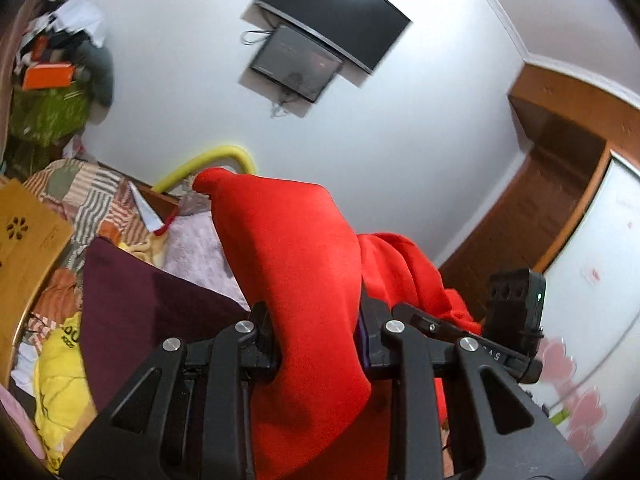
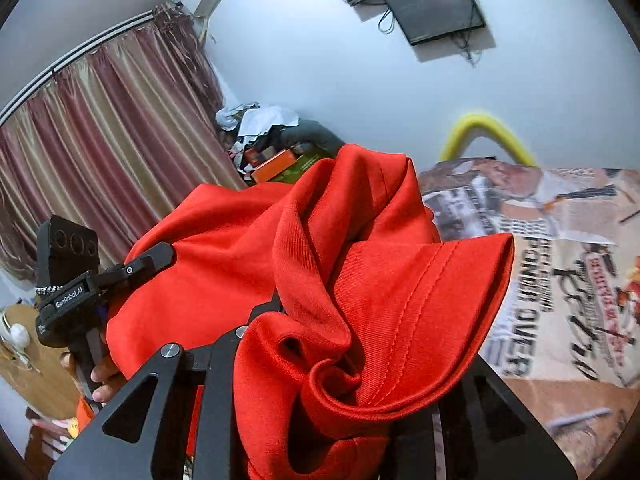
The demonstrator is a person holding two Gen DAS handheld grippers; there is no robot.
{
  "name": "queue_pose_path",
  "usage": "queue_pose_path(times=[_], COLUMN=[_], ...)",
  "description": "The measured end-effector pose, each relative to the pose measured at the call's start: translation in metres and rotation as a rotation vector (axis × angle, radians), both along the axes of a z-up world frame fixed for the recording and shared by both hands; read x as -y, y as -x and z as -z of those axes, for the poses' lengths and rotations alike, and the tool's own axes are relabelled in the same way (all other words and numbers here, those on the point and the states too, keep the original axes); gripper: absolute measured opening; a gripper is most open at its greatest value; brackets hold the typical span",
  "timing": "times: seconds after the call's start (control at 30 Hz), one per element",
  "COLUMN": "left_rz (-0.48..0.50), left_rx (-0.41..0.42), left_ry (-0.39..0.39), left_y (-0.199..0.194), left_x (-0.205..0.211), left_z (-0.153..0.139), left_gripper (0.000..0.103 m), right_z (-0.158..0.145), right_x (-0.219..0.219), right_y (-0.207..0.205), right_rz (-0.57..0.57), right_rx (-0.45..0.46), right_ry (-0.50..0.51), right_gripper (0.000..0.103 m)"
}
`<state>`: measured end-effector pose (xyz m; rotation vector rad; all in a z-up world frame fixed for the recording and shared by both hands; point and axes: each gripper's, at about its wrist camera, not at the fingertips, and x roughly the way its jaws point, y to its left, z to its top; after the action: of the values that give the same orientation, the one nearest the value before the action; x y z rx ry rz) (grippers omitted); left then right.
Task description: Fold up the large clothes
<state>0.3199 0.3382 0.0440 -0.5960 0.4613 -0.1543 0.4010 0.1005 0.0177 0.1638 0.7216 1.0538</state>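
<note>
Both my grippers are raised over the bed [image 1: 188,244], each pinching part of the same red garment [image 1: 296,264]; no part of it visibly lies on the bedding.

Left wrist view: my left gripper [image 1: 318,338] has its jaws pressed onto a thick fold of the cloth; the fold rises between the jaws as a long tongue, its long axis running up and away from me, tip leaning left toward the yellow tube [image 1: 208,160] at the bed's far end; the rest of the cloth falls below the jaws and bunches off to the right toward my right gripper [image 1: 448,326]; past that side, a wooden cupboard [image 1: 560,168].

Right wrist view: my right gripper [image 2: 340,320] is buried under the garment, fingertips hidden; cloth is bunched between the jaws, so I record it as closed on the garment; a stitched hem [image 2: 416,308] runs diagonally, lower left to upper right, and ends in a corner pointing right over the printed bedspread [image 2: 560,280]; the main body of cloth stretches left toward my left gripper [image 2: 140,264], with my hand [image 2: 100,380] on its grip.

Background: a dark screen [image 1: 332,12] on the white wall; a curtain [image 2: 104,152] at left; a maroon cloth [image 1: 152,312] and a yellow garment [image 1: 64,392] lie on the bed.
</note>
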Motion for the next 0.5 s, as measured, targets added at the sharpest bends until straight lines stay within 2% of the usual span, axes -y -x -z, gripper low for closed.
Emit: queue_pose_path(times=[0.13, 0.4, 0.5], left_rz=[-0.006, -0.038, -0.070], left_rx=[-0.005, 0.131, 0.128], left_ry=[0.010, 0.000, -0.007], left_y=[-0.016, 0.005, 0.013], left_x=[-0.018, -0.024, -0.029], left_z=[-0.001, -0.043, -0.042], left_gripper=[0.027, 0.026, 0.026], right_z=[-0.003, -0.055, -0.053], right_x=[-0.014, -0.025, -0.035], right_y=[-0.006, 0.002, 0.005], right_rz=[-0.001, -0.003, -0.023], right_rx=[0.000, 0.097, 0.088], right_ry=[0.004, -0.018, -0.004], right_gripper=[0.022, 0.022, 0.022])
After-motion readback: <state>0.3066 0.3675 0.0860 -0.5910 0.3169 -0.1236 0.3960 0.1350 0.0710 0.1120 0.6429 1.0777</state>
